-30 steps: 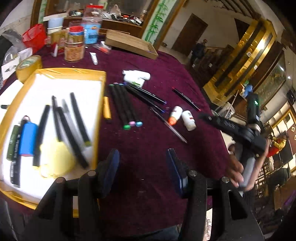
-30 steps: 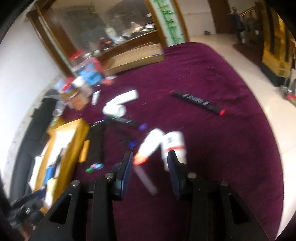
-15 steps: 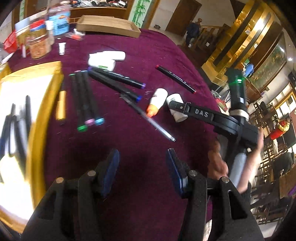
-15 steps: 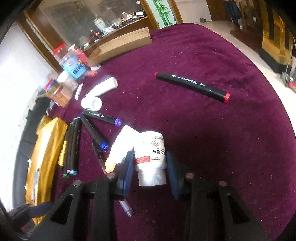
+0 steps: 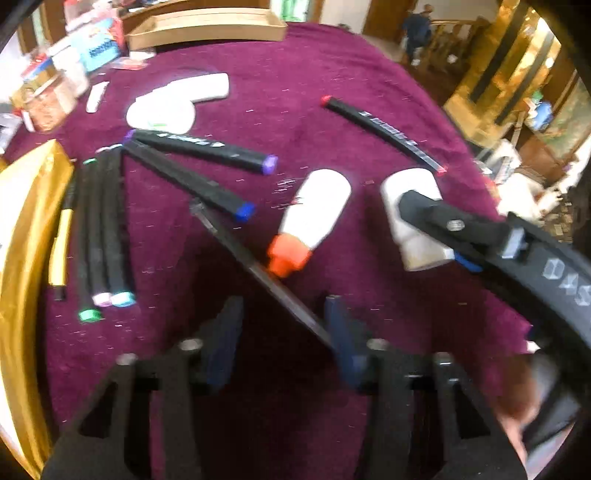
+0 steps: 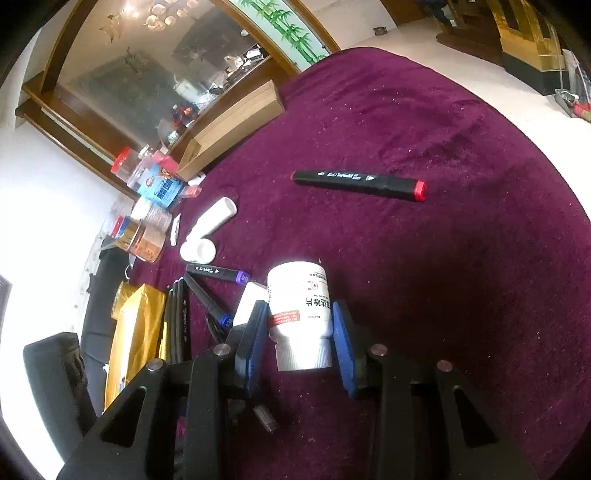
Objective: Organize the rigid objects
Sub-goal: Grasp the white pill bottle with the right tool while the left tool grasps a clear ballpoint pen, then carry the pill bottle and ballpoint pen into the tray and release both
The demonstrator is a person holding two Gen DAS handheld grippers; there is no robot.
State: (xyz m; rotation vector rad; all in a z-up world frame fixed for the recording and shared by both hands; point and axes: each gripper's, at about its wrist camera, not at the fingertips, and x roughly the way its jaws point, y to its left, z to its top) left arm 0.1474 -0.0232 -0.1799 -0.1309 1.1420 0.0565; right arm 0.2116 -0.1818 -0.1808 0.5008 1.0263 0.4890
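A round surface (image 6: 461,258) draped in deep purple velvet cloth is seen in a room with a wood-framed mirror (image 6: 155,74) and gilded panelling (image 5: 498,74). The right claw (image 6: 300,332) is set around a white plastic pill bottle with a printed label (image 6: 301,314), which lies on its side between the blue pads, cap end toward the camera; whether both pads press it cannot be told. The left claw (image 5: 284,339) is held wide apart over the cloth, nothing gripped, with a slim dark pen (image 5: 258,269) running in from 11 o'clock toward its right finger. A white bottle with an orange cap (image 5: 310,221) lies at 12 o'clock of it. A black marker with red ends (image 6: 360,183) lies alone at 1 o'clock of the right claw. A gold-rimmed tray (image 5: 22,240) is seen at 9 o'clock, and a flat cardboard box (image 5: 203,24) at the far edge.
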